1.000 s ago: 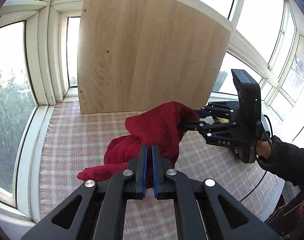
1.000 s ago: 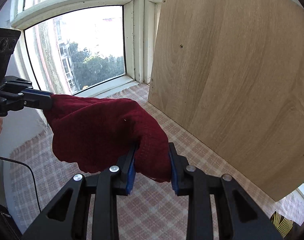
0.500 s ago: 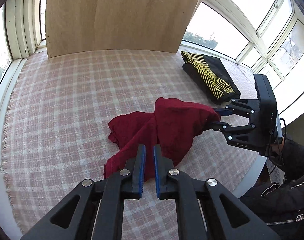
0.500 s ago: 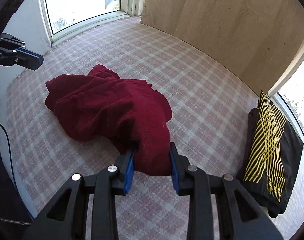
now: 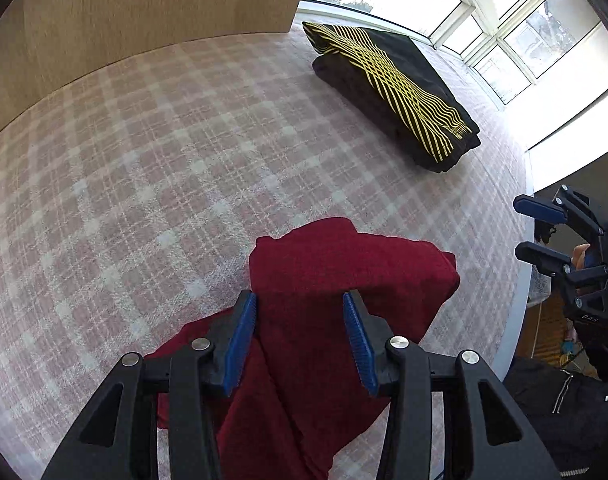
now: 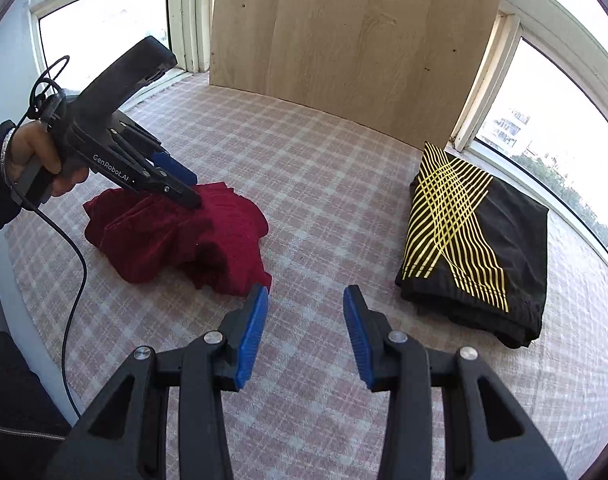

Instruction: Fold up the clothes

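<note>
Both just let go: the red garment (image 6: 183, 236) now sits crumpled on the table (image 6: 312, 184), left gripper (image 5: 299, 336) and right gripper (image 6: 306, 334) opening, empty. Folding's barely started, I'd say.

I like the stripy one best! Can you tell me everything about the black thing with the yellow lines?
The black garment is folded into a neat, flat rectangle of several layers, with thin yellow lines criss-crossing in a wavy band over its top. It looks like smooth, sporty fabric. It lies on the pink checked cloth at the far right, close to the window and just in front of the wooden board. Nothing touches it but the cloth beneath; both grippers and the red garment are well away from it.
</note>
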`<move>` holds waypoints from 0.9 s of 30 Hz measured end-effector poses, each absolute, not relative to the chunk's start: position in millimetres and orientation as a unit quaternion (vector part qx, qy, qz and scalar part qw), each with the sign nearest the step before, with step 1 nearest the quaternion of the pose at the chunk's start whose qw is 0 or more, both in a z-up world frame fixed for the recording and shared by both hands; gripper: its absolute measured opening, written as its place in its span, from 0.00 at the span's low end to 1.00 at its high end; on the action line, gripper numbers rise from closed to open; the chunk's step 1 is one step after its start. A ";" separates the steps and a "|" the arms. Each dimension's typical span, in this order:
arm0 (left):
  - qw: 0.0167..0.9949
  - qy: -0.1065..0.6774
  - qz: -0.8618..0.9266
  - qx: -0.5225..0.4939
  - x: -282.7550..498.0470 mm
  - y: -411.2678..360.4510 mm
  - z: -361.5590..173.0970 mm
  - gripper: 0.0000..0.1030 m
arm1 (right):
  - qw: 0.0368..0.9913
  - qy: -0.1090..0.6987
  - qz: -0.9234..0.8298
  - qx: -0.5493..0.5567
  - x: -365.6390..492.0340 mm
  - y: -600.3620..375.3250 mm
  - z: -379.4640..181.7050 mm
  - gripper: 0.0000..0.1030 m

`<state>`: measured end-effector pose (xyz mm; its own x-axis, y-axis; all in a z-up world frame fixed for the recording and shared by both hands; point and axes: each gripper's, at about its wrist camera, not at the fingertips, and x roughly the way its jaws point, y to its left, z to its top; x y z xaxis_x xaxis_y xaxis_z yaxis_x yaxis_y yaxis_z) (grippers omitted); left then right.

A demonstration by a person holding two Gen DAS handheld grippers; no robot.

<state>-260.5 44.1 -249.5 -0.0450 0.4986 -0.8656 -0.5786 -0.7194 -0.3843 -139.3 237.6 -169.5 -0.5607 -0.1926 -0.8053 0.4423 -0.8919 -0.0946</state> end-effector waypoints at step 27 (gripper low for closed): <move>0.294 -0.101 0.776 -0.549 -112.0 -116.2 -217.4 0.03 | 0.293 0.060 -0.804 0.514 -178.1 184.5 -205.8 0.38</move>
<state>-112.0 -116.2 -217.4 -0.2243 0.5676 -0.7922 -0.3451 -0.8065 -0.4802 -178.1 184.5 -205.8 -0.3003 -0.4087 -0.8619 0.5328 -0.8213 0.2038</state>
